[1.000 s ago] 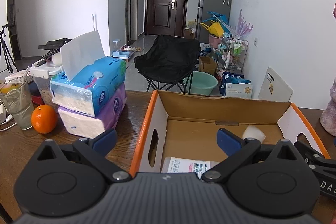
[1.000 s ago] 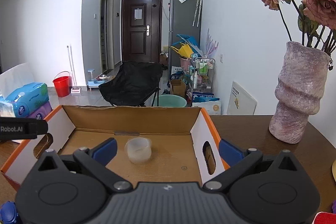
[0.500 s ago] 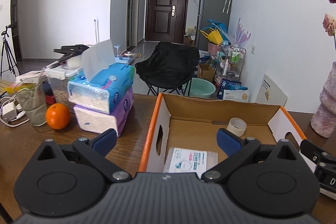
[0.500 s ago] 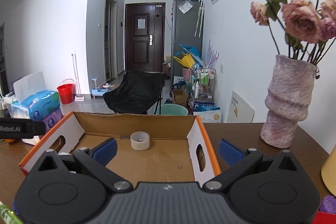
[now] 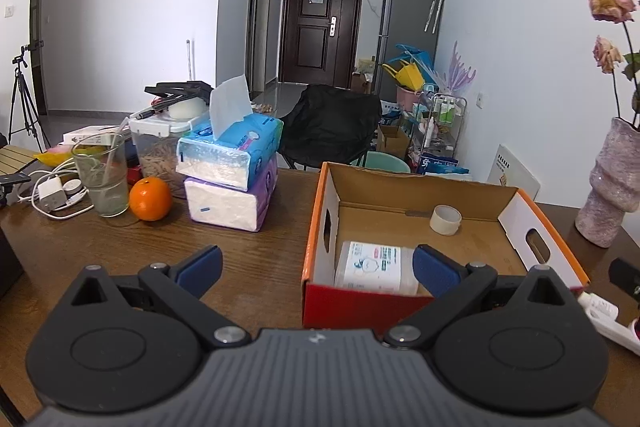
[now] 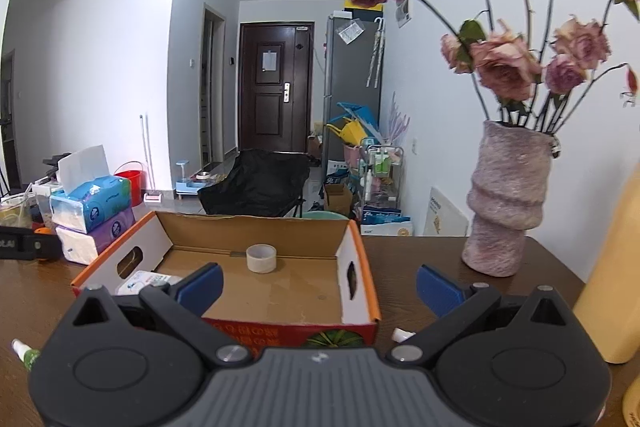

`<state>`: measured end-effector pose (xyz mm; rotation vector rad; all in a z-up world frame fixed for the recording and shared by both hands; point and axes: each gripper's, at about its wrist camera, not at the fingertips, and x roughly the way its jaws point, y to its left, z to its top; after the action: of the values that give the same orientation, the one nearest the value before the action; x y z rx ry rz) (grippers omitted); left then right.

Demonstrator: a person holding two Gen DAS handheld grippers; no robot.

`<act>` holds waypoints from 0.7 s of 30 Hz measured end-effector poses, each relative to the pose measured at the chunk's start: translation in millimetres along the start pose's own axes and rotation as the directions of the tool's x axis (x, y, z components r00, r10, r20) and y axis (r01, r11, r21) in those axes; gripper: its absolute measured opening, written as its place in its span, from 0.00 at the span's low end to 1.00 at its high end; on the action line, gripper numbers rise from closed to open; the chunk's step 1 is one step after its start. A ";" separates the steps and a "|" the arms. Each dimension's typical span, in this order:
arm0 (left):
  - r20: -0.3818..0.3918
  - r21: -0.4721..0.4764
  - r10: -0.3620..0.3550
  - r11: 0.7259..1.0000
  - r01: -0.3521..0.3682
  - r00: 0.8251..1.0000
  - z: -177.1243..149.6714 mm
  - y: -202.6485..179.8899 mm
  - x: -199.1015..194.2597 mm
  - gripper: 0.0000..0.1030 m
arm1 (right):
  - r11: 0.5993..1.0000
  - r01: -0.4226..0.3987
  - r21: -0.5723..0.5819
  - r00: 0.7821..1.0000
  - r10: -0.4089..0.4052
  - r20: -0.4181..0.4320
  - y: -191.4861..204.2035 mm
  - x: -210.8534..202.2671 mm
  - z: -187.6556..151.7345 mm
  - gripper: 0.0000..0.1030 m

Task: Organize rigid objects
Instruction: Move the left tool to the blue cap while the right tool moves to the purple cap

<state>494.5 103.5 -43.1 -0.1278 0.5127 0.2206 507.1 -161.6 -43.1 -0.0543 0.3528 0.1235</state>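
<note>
Left gripper (image 5: 316, 265): jaws spread wide with nothing between the blue pads (image 5: 200, 263), held above the counter (image 5: 100, 255) just short of the near wall of the cardboard box (image 5: 352, 301). Right gripper (image 6: 318, 285): likewise fully spread and empty, held above the same box's (image 6: 292, 331) near wall, its left pad over the box interior and its right pad over bare counter (image 6: 404, 267) beside the box.

Contents of the box: a white labelled packet (image 5: 374, 265) lies flat in the near left corner; a roll of tape (image 5: 445, 219) stands on its flat side near the far wall, well apart from the packet. In the right wrist view the roll of tape (image 6: 261, 257) sits close to the middle of the far wall, and the packet (image 6: 146, 281) is partly hidden by the gripper.

Left of the box, toward the counter's far edge: two stacked tissue packs (image 5: 230, 173), an orange (image 5: 150, 198) just beside them, and a drinking glass (image 5: 102, 181) touching or nearly touching the orange. A white charger with cable (image 5: 54, 197) lies near the left edge.

Right of the box: a textured pink vase (image 6: 506, 203) holding dried roses (image 6: 504, 67) stands near the far right corner; a yellow container (image 6: 612, 279) occupies the right edge.
</note>
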 end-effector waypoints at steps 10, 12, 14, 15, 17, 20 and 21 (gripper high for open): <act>-0.002 0.023 -0.005 1.000 0.005 1.000 -19.4 13.3 -32.8 1.00 | 1.000 0.011 -0.006 1.000 -0.011 0.003 -12.0 -35.6 -15.1 1.00; -0.005 0.027 -0.006 1.000 0.006 1.000 -23.4 15.9 -38.3 1.00 | 1.000 0.018 -0.005 1.000 -0.018 -0.002 -15.2 -42.3 -19.9 1.00; -0.010 0.030 -0.007 1.000 0.008 1.000 -27.5 18.2 -42.6 1.00 | 1.000 0.028 -0.005 1.000 -0.028 -0.007 -18.8 -49.7 -25.6 1.00; -0.012 0.032 -0.007 0.999 0.007 1.000 -29.7 19.3 -44.5 1.00 | 0.999 0.033 -0.002 0.999 -0.033 -0.008 -21.1 -52.7 -28.4 1.00; -0.015 0.034 -0.004 0.999 0.005 1.000 -34.5 21.0 -48.1 1.00 | 0.999 0.044 0.009 0.999 -0.044 -0.013 -27.4 -59.9 -35.1 1.00; -0.026 0.028 -0.005 1.000 0.006 1.000 -41.2 25.0 -53.7 1.00 | 0.998 0.062 0.020 0.998 -0.062 -0.027 -35.9 -70.7 -44.6 1.00; -0.028 0.026 -0.006 1.000 0.006 1.000 -43.2 26.2 -55.9 1.00 | 0.997 0.071 0.016 0.997 -0.071 -0.030 -37.9 -75.1 -48.2 1.00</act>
<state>420.4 111.3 -54.3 -0.1076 0.5427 0.2066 425.7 -211.1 -61.0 -0.0515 0.3809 0.0495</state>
